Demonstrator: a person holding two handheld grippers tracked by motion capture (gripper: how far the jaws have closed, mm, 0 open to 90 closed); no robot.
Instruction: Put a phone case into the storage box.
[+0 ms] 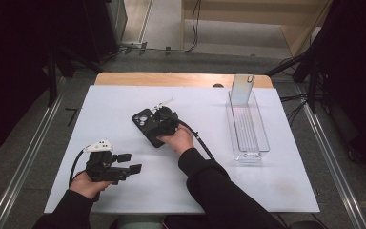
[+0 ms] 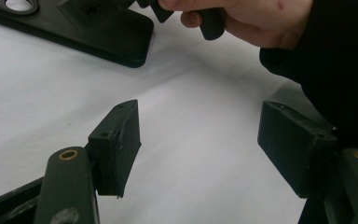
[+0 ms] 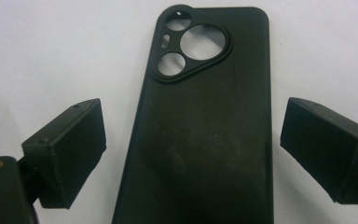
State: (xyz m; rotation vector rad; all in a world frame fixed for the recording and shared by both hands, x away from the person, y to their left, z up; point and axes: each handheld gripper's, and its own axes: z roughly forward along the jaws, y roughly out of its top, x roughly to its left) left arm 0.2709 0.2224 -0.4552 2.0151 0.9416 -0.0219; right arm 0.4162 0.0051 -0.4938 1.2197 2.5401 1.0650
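High view: a black phone case (image 1: 145, 125) lies flat on the white table (image 1: 124, 102), near its middle, camera cut-outs facing up. Its long axis runs diagonally, the cut-out end pointing toward the far left and the plain end toward the near right, where the right hand (image 1: 177, 140) sits. The right hand-held gripper (image 1: 166, 120) rests over the near-right part of the case. In the right gripper view its two black jaws stand wide apart, one on either side of the phone case (image 3: 205, 135), with white table showing between each jaw and the case edge; whether the jaws touch the table cannot be told. There the case runs straight away from the camera, the cut-outs at the far end.

The left hand-held gripper (image 1: 129, 163) sits near the front-left of the table, held by the left hand (image 1: 89, 183), well apart from the case. Its jaws are spread open with nothing between them.

A clear plastic tray (image 1: 248, 125) stands on the right side of the table, its long axis running front to back, a clear upright flap at its far end.
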